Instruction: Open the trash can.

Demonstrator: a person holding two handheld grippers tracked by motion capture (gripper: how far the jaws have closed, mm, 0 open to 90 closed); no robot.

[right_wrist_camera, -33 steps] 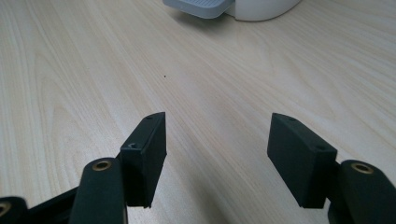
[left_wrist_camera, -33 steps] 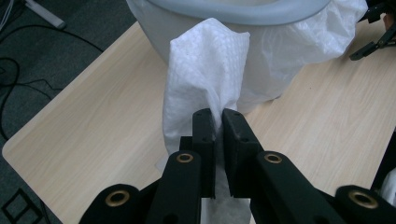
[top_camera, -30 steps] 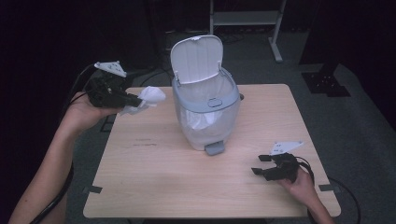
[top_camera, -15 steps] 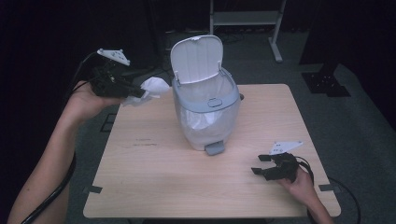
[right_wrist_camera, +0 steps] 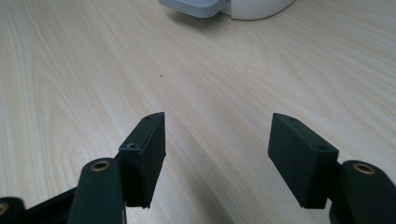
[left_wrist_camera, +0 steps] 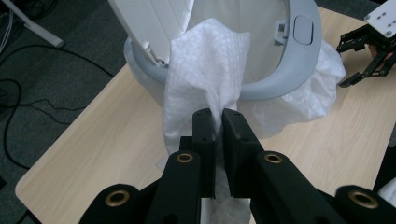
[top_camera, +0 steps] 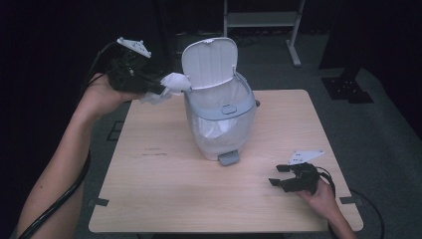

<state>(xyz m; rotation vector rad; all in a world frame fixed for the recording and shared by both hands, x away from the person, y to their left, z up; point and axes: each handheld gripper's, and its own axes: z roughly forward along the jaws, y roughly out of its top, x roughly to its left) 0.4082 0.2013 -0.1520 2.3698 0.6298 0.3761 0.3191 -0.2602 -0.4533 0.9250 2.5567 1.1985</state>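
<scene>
A small white pedal bin stands in the middle of the table with its lid raised and a white liner inside. My left gripper is held up at the bin's left, level with the lid, shut on a crumpled white paper towel. In the left gripper view the towel hangs from the closed jaws of that gripper in front of the bin's grey rim. My right gripper rests open on the table at the front right, and its own view has bare wood between the jaws.
The bin's grey foot pedal sticks out toward the front. The wooden table ends just behind my left hand. A cable trails from each gripper. A white shelf frame stands on the dark floor behind.
My left gripper has lifted the paper towel up and toward the bin's lid. The right gripper has stayed where it was.
</scene>
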